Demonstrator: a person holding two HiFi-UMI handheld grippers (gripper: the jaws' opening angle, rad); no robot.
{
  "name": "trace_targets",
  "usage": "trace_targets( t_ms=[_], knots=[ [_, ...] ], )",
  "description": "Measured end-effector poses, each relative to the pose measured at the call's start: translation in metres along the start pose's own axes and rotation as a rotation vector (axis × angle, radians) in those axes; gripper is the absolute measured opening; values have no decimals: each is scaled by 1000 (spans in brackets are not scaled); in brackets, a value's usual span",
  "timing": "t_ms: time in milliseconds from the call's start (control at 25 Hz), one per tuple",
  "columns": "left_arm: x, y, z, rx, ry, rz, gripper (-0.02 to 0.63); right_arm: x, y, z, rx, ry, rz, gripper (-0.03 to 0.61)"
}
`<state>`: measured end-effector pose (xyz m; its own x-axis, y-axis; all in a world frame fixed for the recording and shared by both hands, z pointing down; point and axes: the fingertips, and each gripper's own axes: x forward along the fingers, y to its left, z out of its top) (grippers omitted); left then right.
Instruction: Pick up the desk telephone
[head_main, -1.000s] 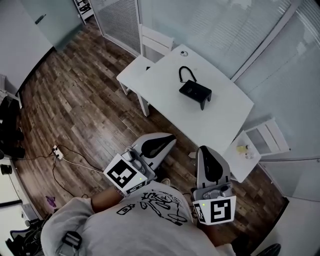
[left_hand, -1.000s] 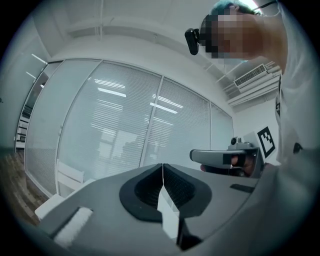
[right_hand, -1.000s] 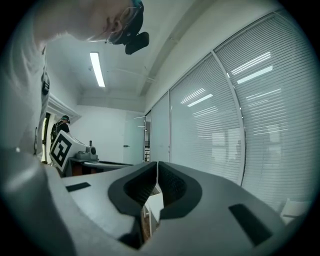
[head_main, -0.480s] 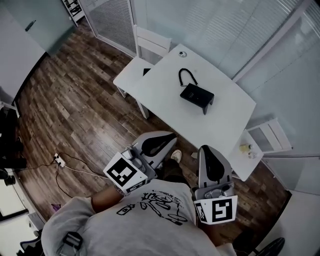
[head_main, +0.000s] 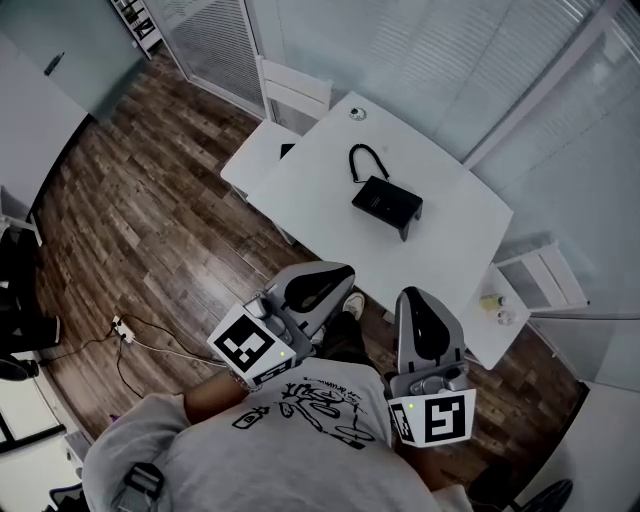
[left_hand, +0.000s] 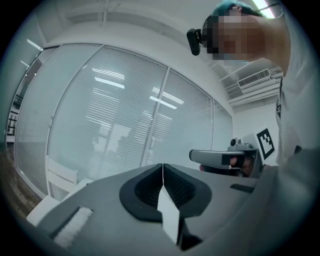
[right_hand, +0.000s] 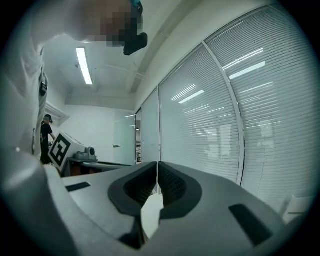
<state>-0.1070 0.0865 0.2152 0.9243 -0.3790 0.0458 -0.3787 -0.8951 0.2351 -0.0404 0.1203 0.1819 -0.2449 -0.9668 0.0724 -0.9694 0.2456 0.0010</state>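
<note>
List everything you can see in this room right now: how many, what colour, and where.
desk telephone: one, black, middle of the table
cord: one, black, looped on the table just beyond the telephone
table: one, white, ahead of the person
chair: one, white, at the table's far side
power strip: one, white, on the wood floor at left, cable attached
small items: yellowish, too small to identify, on a white stand by the table's right corner
left gripper: one, grey, shut, empty
right gripper: one, grey, shut, empty
</note>
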Motion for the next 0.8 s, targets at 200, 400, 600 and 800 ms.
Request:
trace_targets(
  t_ms=[200,400,600,800],
  knots=[
    [58,10,4,6,16,-22,8,15,-57,-4,22,1,-33,9],
    [115,21,8,19,25,-32,8,34,-112,-6,35,-6,-39,9],
    [157,30,15,28,17,-19,8,48,-156,-4,30,-15,-31,9],
    [181,37,12,14,23,-9,8,58,-178,-6,38,-9,-19,9]
  ],
)
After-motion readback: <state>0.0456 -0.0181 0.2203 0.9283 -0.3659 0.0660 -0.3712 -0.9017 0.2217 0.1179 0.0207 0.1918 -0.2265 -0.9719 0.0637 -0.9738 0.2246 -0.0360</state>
